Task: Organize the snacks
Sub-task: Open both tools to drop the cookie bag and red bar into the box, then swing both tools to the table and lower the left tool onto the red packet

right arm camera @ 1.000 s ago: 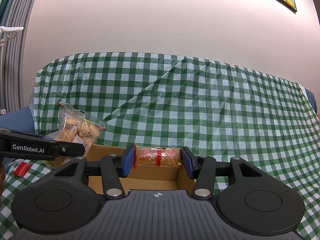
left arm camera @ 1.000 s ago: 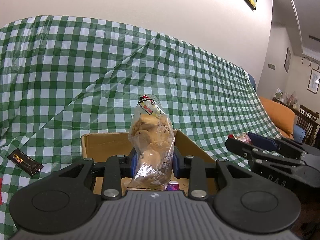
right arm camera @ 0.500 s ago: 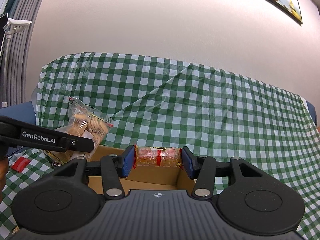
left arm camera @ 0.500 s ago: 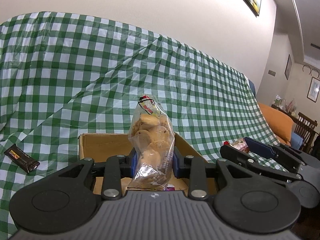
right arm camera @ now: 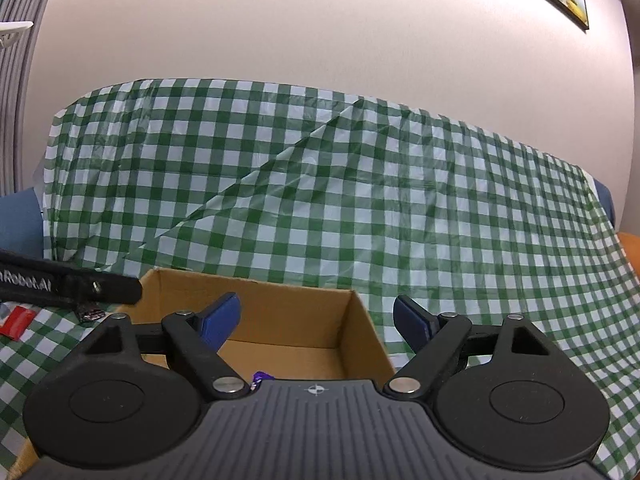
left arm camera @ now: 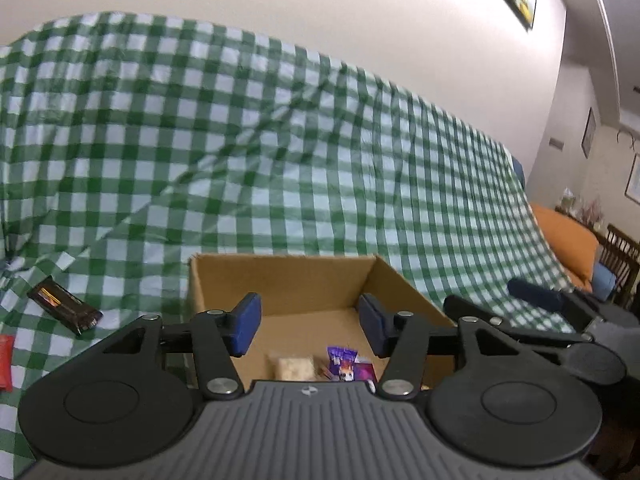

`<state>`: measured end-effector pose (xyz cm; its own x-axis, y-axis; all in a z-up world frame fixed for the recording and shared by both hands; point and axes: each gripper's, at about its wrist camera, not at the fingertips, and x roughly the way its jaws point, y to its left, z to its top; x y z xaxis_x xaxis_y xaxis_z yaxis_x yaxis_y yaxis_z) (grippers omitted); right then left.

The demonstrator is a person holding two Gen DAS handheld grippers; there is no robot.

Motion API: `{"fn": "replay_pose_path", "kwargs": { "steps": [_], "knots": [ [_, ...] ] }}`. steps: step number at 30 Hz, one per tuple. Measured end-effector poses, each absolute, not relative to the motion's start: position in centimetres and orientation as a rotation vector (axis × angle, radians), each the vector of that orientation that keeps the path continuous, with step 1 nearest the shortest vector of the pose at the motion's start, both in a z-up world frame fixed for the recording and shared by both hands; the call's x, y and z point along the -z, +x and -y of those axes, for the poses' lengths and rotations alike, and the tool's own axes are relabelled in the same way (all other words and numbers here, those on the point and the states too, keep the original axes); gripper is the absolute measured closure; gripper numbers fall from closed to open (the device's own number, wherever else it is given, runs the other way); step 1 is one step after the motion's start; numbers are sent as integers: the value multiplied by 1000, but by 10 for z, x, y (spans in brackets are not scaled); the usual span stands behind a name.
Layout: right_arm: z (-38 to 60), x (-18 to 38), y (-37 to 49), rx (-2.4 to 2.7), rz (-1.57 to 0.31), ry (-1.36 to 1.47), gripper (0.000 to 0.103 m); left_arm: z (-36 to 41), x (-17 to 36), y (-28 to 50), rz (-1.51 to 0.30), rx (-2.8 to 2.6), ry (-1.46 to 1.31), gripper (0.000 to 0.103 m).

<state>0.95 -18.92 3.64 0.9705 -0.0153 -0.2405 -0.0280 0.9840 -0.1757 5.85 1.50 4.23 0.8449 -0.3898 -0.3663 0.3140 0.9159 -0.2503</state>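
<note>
Checked cloth (left arm camera: 280, 140); cardboard box (left arm camera: 304, 284) below both grippers' just-opened, empty fingers (left arm camera: 248, 322).

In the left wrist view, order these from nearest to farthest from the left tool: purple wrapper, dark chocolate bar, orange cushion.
1. Purple wrapper: in the cardboard box, just below the left tool.
2. Dark chocolate bar: on the checked cloth, off to the left.
3. Orange cushion: far right, in the background.

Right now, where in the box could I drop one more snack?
The far half of the brown cardboard box floor is bare, up to its back wall. The near edge is crowded: a pale cracker packet beside purple candy wrappers. Outside, the checkered cloth between the box and the dark chocolate bar is free.
</note>
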Motion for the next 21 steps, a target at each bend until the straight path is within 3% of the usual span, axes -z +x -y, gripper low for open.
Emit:
{"fn": "replay_pose_path", "kwargs": {
  "steps": [9,12,14,16,19,21],
  "knots": [
    [153,-39,7,-83,-249,-83,19,-48,-47,32,-413,356,-154,59],
    [141,-39,6,-110,-251,-42,23,-73,-52,25,-412,330,-176,77],
    [135,-38,7,-126,-259,-19,30,-94,-55,23,-409,281,-190,89],
    [127,-36,8,-149,-265,8,47,-115,-56,29,-419,230,-223,94],
    [119,-35,9,-197,-272,48,63,-145,-57,45,-423,133,-226,94],
    [112,-33,11,-233,-282,56,65,-164,-54,55,-425,63,-239,94]
  ]
}}
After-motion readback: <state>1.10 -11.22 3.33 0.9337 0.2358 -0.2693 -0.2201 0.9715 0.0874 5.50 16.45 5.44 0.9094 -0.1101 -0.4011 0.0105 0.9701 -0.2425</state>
